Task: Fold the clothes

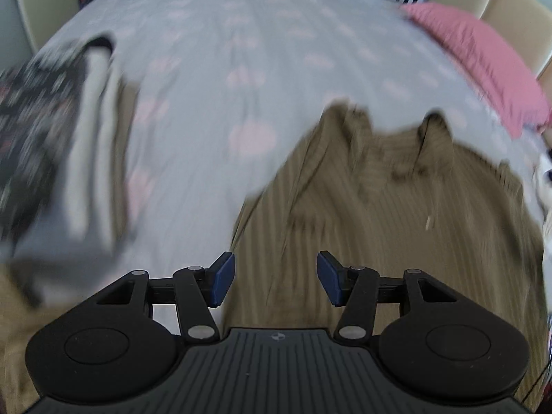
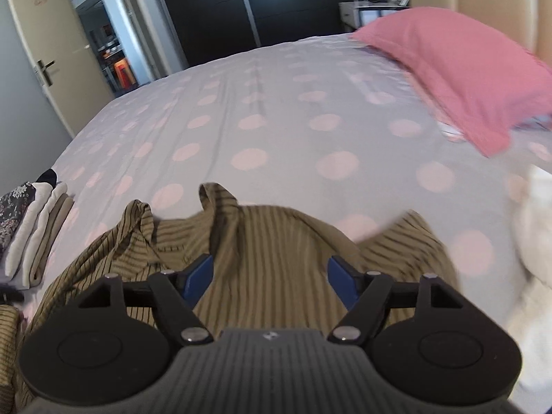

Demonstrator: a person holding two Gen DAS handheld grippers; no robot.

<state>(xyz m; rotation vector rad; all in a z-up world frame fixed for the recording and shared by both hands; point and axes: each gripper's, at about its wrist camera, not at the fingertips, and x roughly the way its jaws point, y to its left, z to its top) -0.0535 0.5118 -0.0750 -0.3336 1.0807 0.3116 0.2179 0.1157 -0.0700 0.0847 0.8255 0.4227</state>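
While both tongs hang over the bed: nothing is picked up yet.

Thing to fold: a brown striped top lies rumpled on the bed, at the near edge, with its two straps pointing toward the far side of the bed.

Left tongs: the blue pads are apart and hold nothing; the top is under them, near its left side.

Right tongs: the blue pads are apart too and hold nothing; the middle of the top is under them.

How it will feel: I think the top is thin, soft and light. It looks floppy and will sag and bunch up, not stay flat. It should not break or slip much.

Where to grab: I would pinch the cloth at an edge or a corner, one side for each tongs, such as by the straps or at the hem, so it can be pulled flat first.

Folded pile: stacked clothes sit on the bed to the left of the top.

Pink pillow: it rests on the bed, far off to the right of the top.

White cloth: it lies just right of the top; I cannot tell what it is.
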